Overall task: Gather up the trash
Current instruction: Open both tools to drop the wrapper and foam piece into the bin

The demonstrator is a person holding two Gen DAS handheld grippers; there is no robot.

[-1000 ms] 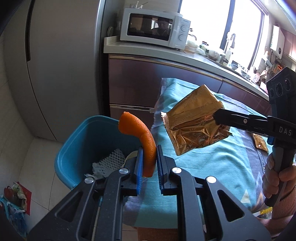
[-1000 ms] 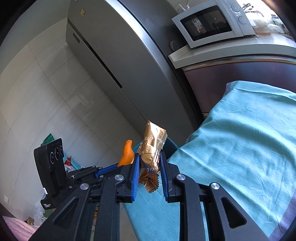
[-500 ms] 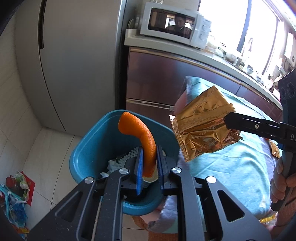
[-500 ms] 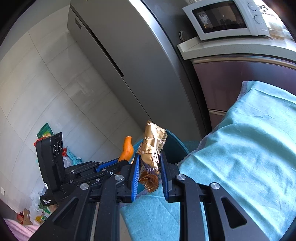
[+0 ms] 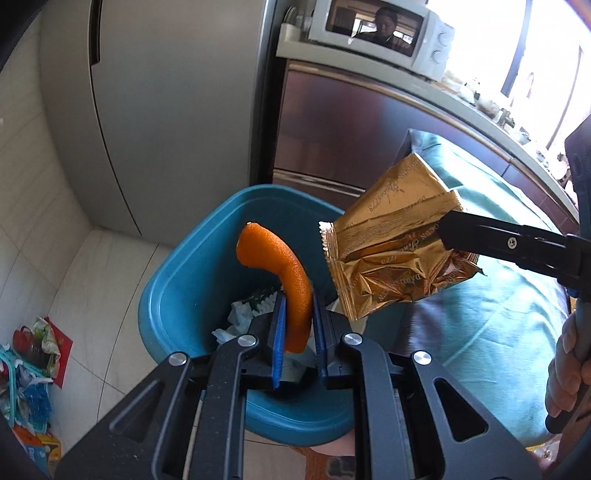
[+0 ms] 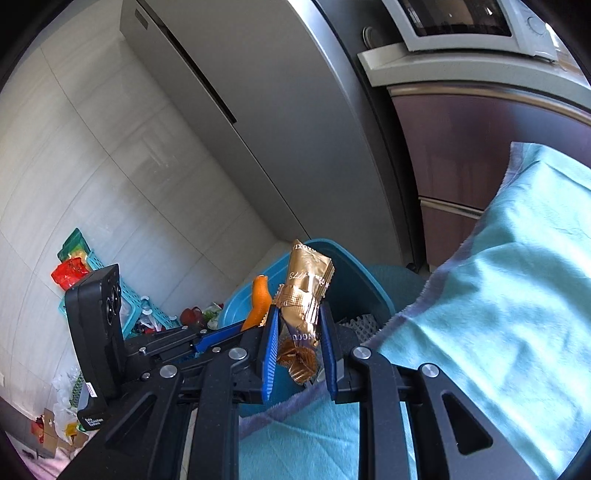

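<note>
My left gripper (image 5: pixel 297 325) is shut on a curved strip of orange peel (image 5: pixel 284 273), held over the open blue bin (image 5: pixel 177 295). In the left wrist view my right gripper (image 5: pixel 448 230) comes in from the right, shut on a crumpled gold snack wrapper (image 5: pixel 388 254) at the bin's right rim. The right wrist view shows that wrapper (image 6: pixel 303 299) standing upright between the blue pads (image 6: pixel 271 339), with the peel (image 6: pixel 259 301) and the bin (image 6: pixel 354 284) just beyond. White tissue and foam netting (image 5: pixel 247 310) lie in the bin.
A table under a teal cloth (image 5: pixel 491 310) stands right of the bin. Behind are a grey fridge (image 5: pixel 166 110), a brown cabinet (image 5: pixel 332 129) and a microwave (image 5: pixel 376 29) on the counter. Bags and a small basket (image 6: pixel 122 306) clutter the tiled floor at left. A hand (image 5: pixel 569 354) grips the right handle.
Both grippers have moved left off the table toward the bin and lower. The peel now hangs over the bin's opening, and the wrapper has reached its right rim. Both grips are unchanged.
</note>
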